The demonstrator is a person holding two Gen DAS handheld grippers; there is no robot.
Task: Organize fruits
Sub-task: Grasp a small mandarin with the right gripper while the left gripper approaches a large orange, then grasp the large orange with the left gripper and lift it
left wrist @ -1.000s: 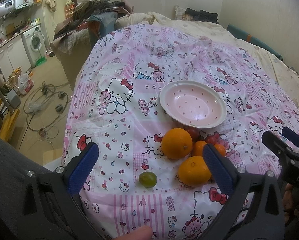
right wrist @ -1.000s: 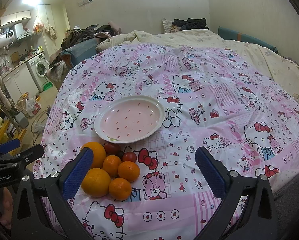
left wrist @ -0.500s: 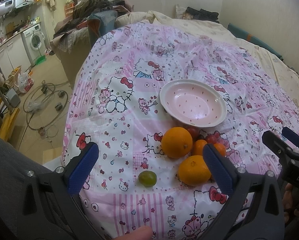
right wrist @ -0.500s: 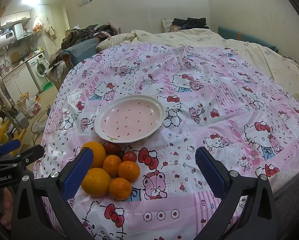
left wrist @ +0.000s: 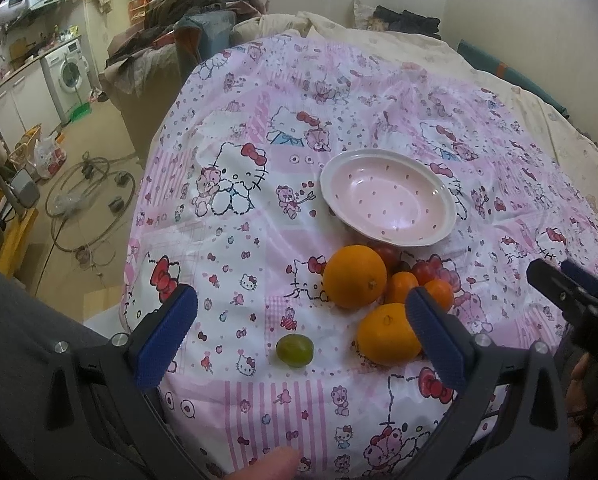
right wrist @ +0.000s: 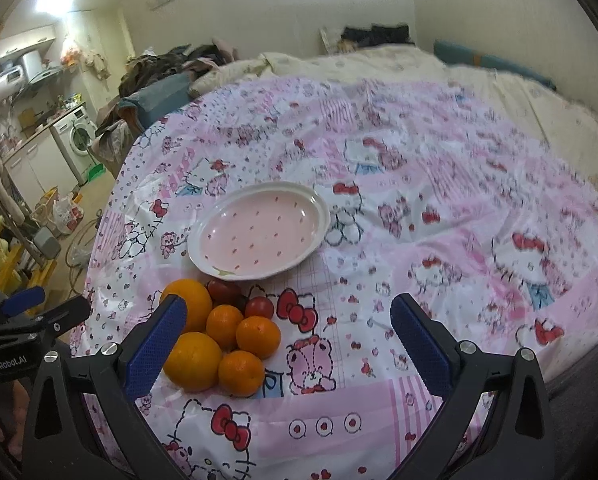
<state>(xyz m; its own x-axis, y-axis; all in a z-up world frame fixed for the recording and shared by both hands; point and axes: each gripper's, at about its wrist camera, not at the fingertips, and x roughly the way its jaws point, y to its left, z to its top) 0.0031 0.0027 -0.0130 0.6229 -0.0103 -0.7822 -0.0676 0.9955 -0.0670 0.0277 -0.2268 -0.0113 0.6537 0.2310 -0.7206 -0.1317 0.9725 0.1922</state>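
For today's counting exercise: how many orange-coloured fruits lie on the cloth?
5. Two large: one by the plate, one nearer the camera. Three small, clustered on their right. Others may hide behind the gripper finger.

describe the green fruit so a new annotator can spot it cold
Find the pink plate on the cartoon-cat cloth, then the pile of oranges just on the near side of it. The green fruit lies alone on the cloth nearer the camera, apart from the pile: small, round, the only green one.

Both grippers are black, with bumpy blue pads (left wrist: 166, 335) and shiny silver screws (right wrist: 463, 346). One says "GenRobot.AI".
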